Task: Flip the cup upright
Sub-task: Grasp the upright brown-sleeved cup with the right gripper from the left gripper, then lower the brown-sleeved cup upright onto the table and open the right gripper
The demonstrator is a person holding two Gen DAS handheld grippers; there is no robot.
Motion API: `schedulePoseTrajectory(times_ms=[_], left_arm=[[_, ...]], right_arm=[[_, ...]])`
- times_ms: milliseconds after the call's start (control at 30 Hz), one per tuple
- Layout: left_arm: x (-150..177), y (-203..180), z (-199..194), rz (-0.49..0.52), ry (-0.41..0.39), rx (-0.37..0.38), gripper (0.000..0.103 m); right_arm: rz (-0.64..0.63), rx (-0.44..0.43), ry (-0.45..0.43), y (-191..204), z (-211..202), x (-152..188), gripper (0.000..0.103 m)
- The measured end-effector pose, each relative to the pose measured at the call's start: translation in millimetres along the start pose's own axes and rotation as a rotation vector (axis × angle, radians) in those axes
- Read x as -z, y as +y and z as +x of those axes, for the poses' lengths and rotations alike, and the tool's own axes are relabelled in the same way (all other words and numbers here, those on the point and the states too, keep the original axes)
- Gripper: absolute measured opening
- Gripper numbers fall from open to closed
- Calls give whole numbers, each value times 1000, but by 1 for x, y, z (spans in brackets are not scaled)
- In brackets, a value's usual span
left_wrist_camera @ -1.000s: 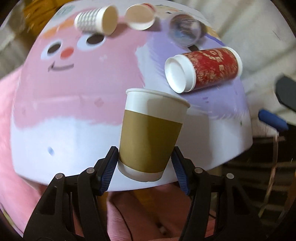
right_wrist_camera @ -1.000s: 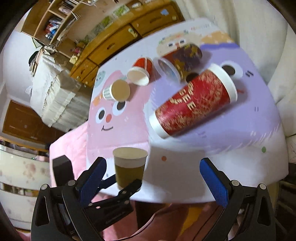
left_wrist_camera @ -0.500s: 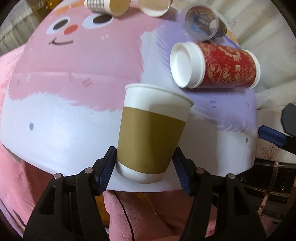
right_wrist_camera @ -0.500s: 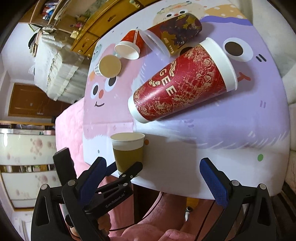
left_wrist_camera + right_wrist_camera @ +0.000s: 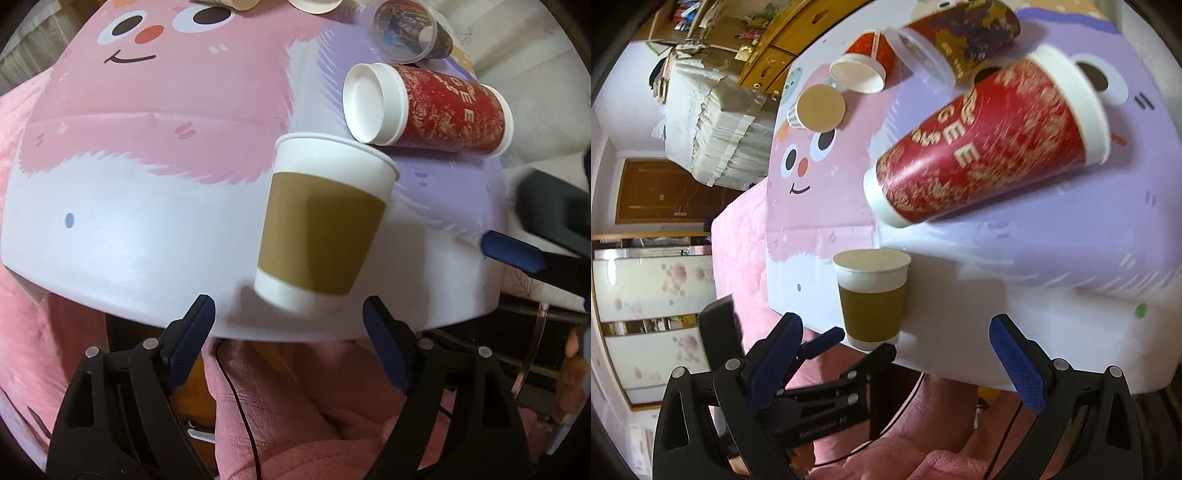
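Note:
A white paper cup with a brown sleeve [image 5: 321,225] stands upright near the front edge of the table; it also shows in the right wrist view [image 5: 871,295]. My left gripper [image 5: 284,325] is open, its fingers apart from the cup on both sides and drawn back a little from it. A tall red cup with a white lid [image 5: 428,107] lies on its side just behind; in the right wrist view this red cup [image 5: 990,147] is ahead of my open, empty right gripper [image 5: 897,354].
The table wears a pink and purple cartoon cover [image 5: 147,155]. More cups lie on their sides at the far edge: a dark patterned cup [image 5: 960,40], a small red cup [image 5: 864,62] and a silver ribbed cup [image 5: 816,107]. A wooden dresser [image 5: 798,37] stands beyond.
My left gripper has opened and let go of the brown-sleeved cup, which now stands on the table. The right gripper has moved closer to the red cup.

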State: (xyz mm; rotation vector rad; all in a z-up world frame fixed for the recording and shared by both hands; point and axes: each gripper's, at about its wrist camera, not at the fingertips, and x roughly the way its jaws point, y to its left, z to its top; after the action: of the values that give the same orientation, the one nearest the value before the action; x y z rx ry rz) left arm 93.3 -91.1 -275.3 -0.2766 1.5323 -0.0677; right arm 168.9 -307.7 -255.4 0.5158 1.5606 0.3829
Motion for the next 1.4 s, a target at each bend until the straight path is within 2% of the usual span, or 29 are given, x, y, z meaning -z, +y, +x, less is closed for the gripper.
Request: schedulePoseTrajectory(times_ms=[333,433,667,700,867,933,1000,1100,1267,1400], left_arm=[[-2,10,-32,44,-91,-24,80],[-2,25,-44,51,-113,-62,80],[-18,54,-72,162,-144,-67,80],[-16,69,-80,177,-147,-64,80],[-24,88,-85,244,-127,-47,80],[-26,95,-86,263,-120,-44,80],[-32,99,-85,285,-117,-45,80],[-40,101,-84,307,-117,-52,80],[-49,108,-88,329,-124,-74,80],[-54,115,-94,325,-138,-77,80]], right_arm=[[97,26,-12,28,54,11,102],[89,93,-51,44,73,12,102],[95,240,-130,69,109,15,102],[99,254,-141,69,111,16,102],[113,324,-199,80,122,17,85],[121,322,-220,84,126,18,81],[125,329,-250,90,128,20,71],[100,350,-295,99,128,22,68],[42,395,-433,112,110,31,67],[-139,468,-646,137,106,42,67]])
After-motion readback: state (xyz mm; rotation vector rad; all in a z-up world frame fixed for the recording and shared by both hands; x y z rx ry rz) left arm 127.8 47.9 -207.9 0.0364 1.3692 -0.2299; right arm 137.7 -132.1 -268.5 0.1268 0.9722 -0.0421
